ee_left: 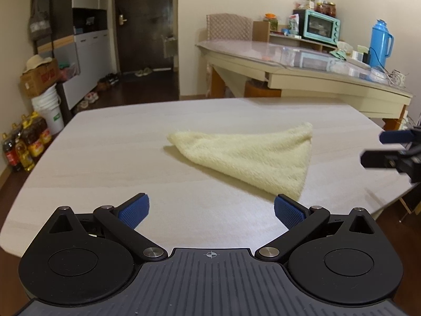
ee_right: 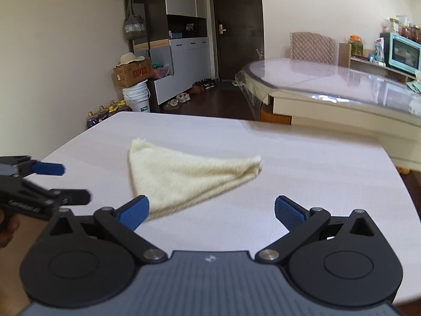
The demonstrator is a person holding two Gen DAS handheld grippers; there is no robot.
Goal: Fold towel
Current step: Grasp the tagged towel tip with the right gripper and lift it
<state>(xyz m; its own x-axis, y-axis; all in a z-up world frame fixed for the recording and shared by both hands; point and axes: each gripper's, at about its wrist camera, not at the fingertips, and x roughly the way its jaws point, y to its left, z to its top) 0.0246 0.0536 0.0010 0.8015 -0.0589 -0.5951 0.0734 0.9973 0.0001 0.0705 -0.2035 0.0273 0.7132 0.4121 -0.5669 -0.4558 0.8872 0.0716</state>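
A pale yellow towel (ee_left: 250, 158) lies folded into a triangle on the white table (ee_left: 105, 158). It also shows in the right wrist view (ee_right: 184, 176). My left gripper (ee_left: 211, 210) is open and empty, just short of the towel's near corner. My right gripper (ee_right: 211, 210) is open and empty, its left finger close to the towel's near corner. The right gripper shows at the right edge of the left wrist view (ee_left: 373, 147), open. The left gripper shows at the left edge of the right wrist view (ee_right: 76, 183), open.
A glass-topped table (ee_left: 289, 60) stands behind with a teal oven (ee_left: 319, 26) and a blue thermos (ee_left: 380, 43). Oil bottles (ee_left: 26, 142), a white bucket (ee_left: 50, 110) and a cardboard box (ee_left: 39, 77) stand on the floor to the left.
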